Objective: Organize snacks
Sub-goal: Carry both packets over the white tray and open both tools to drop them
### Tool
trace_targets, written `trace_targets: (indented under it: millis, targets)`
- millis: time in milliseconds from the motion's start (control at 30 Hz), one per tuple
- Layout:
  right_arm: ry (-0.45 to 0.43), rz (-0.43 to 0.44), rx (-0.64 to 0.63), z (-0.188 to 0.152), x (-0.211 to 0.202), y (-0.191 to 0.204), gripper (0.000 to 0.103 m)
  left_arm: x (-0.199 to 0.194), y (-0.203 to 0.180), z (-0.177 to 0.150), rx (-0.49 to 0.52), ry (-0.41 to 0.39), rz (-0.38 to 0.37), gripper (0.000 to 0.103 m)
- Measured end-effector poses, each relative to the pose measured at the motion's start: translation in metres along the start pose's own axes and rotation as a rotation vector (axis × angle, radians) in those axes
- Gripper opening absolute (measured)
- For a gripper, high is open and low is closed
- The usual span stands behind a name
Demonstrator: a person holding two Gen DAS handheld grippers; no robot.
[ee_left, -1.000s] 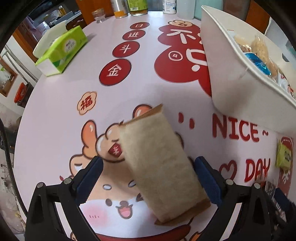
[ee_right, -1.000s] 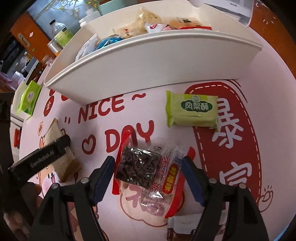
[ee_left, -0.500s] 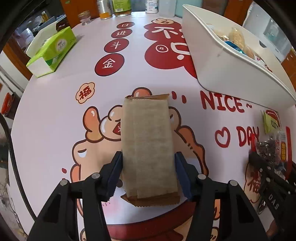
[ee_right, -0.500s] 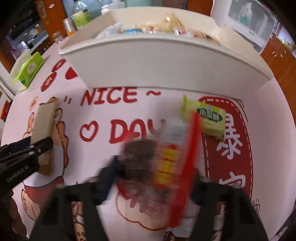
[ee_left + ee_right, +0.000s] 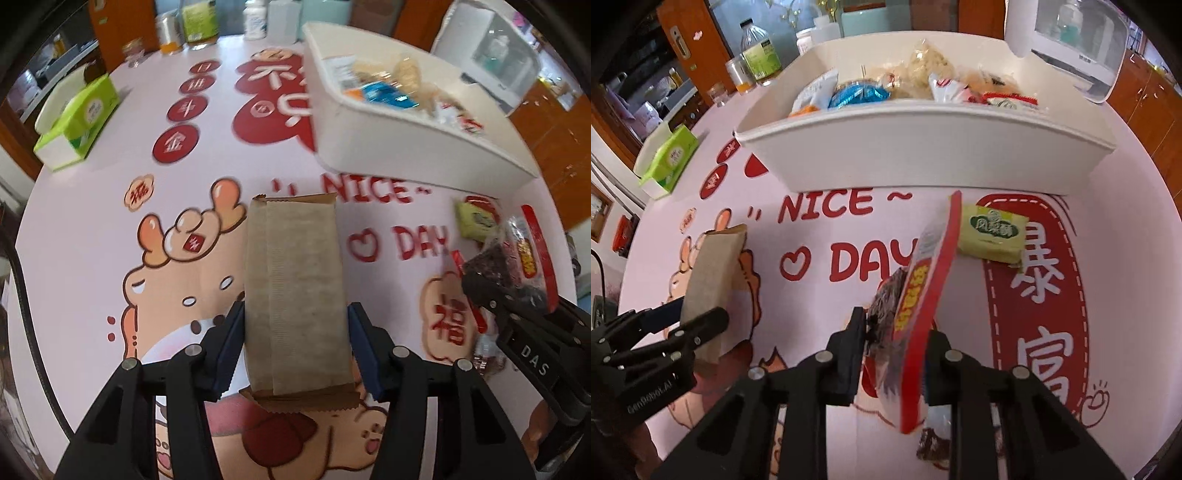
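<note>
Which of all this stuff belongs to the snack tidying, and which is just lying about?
Part of the job: brown packet, red-edged clear packet, green packet, white bin.

Just lying about: tissue box, bottles, white appliance.

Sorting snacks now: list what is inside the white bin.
The white bin holds a blue packet, a pale puffed-snack bag, a white wrapper and red-and-white packets. Anything beneath them, and the bin's floor, is covered.
</note>
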State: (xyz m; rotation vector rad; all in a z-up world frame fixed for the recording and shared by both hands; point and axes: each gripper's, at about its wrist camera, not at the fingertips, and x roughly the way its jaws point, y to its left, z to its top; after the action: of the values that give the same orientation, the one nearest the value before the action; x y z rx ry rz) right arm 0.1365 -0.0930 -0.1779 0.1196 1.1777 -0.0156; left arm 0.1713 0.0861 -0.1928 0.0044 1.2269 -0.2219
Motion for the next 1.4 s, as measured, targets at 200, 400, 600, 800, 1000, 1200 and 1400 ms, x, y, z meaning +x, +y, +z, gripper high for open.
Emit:
trace_targets:
  millis: [200,400,600,800,1000,1200,1400]
  targets:
    - [-0.062,0.043,0.029,0.003,-0.031,-0.011,0.021,-0.028,-0.016,0.012,0.040,-0.052,-0.040,0.054]
    - [-0.146,0.075,0.052,0.016,-0.061,-0.020,0.021,-0.055,-0.032,0.031,0.080,-0.108,-0.067,0.054]
    - [-0.237,0.099,0.056,0.039,-0.098,-0.034,0.021,-0.085,-0.054,0.059,0.135,-0.200,-0.058,0.054]
    - [-0.338,0.050,0.027,0.075,-0.132,-0.048,0.021,-0.115,-0.069,0.098,0.149,-0.304,-0.035,0.054]
    - [-0.426,0.004,0.003,0.122,-0.156,-0.061,0.021,-0.143,-0.085,0.143,0.160,-0.414,-0.018,0.054]
    - [-0.490,-0.036,0.001,0.166,-0.165,-0.073,0.021,-0.141,-0.103,0.180,0.164,-0.437,0.005,0.054]
    - [-0.457,-0.038,-0.004,0.201,-0.144,-0.080,0.021,-0.110,-0.117,0.207,0.168,-0.405,0.034,0.055]
